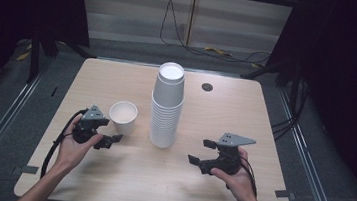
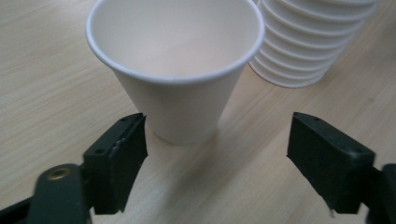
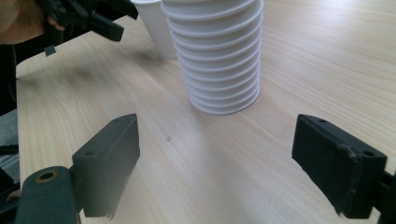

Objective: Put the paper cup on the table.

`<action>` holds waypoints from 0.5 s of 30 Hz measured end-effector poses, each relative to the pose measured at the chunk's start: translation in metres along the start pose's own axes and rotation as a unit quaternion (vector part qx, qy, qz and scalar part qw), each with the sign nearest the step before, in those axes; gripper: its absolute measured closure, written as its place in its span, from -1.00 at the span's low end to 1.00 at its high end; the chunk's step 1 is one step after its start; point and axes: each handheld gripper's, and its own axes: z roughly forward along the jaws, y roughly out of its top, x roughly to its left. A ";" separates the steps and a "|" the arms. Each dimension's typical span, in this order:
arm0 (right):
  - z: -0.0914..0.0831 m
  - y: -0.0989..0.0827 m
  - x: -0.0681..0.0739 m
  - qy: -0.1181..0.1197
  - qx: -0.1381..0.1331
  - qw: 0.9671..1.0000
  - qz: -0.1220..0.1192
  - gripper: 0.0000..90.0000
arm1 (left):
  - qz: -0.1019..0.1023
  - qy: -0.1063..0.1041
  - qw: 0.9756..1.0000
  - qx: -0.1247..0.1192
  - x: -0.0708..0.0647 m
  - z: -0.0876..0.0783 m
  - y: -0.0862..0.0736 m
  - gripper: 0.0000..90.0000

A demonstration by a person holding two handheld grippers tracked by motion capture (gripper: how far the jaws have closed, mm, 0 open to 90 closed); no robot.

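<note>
A single white paper cup (image 1: 123, 116) stands upright on the wooden table (image 1: 157, 189), left of a tall stack of white paper cups (image 1: 166, 109). My left gripper (image 1: 110, 141) is just in front of the single cup, open. In the left gripper view, the cup (image 2: 175, 70) stands just beyond the jaws of the left gripper (image 2: 217, 158), neither one touching it, and the stack (image 2: 313, 42) is behind at the right. My right gripper (image 1: 200, 152) rests open to the right of the stack. The right gripper (image 3: 215, 163) faces the stack (image 3: 217, 60) with bare table between its jaws.
A small dark round grommet (image 1: 207, 87) sits in the table's far right part. Black cables (image 1: 174, 24) run across the floor beyond the far edge. Dark curtains hang at both sides. In the right gripper view, the left gripper (image 3: 93, 21) is at top left.
</note>
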 end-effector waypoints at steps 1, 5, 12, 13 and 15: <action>-0.001 0.000 0.001 -0.001 -0.003 1.000 0.002 -0.66 | 0.000 -0.008 1.000 -0.008 -0.005 -0.002 -0.003 -0.54; -0.003 -0.001 0.001 -0.005 -0.007 1.000 0.004 -0.66 | -0.012 -0.024 0.999 -0.026 -0.012 -0.005 -0.006 -0.57; -0.005 -0.006 0.003 -0.012 -0.011 1.000 0.015 -0.64 | -0.036 -0.060 0.996 -0.051 -0.024 -0.006 -0.015 -0.57; -0.005 -0.007 0.004 -0.014 -0.011 1.000 0.016 -0.64 | -0.037 -0.061 0.996 -0.049 -0.026 -0.006 -0.016 -0.57; -0.006 -0.009 0.006 -0.012 -0.009 1.000 0.019 -0.64 | -0.038 -0.069 0.996 -0.051 -0.029 -0.005 -0.019 -0.57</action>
